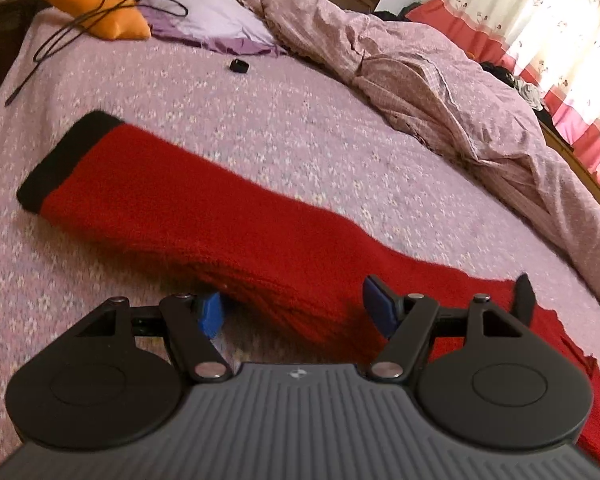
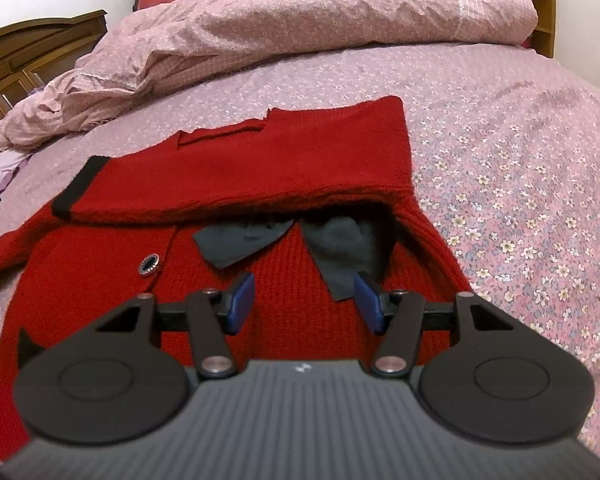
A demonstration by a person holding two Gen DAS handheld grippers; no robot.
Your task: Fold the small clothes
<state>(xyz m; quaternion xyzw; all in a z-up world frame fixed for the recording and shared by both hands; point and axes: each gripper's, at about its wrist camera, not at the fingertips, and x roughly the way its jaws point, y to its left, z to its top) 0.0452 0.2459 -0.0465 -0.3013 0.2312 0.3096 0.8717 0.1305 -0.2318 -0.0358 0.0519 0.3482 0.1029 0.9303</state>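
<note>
A small red knitted cardigan [image 2: 292, 152] with black cuffs lies on the bed. In the right wrist view one sleeve is folded across the chest, its black cuff [image 2: 76, 188] at the left, above a dark grey bow [image 2: 260, 240] and a jewelled button [image 2: 150, 264]. My right gripper [image 2: 304, 304] is open and empty, low over the cardigan's body just below the bow. In the left wrist view the other sleeve [image 1: 188, 200] stretches to the left, ending in a black cuff [image 1: 60, 160]. My left gripper [image 1: 296, 312] is open, its fingers either side of the sleeve's near part.
The bed has a pink flowered cover [image 2: 520, 160]. A rumpled pink quilt [image 1: 440, 80] is heaped along the far side. A purple pillow [image 1: 208, 20], an orange cushion [image 1: 100, 4], a black cord [image 1: 60, 36] and a small black object [image 1: 238, 66] lie near the headboard.
</note>
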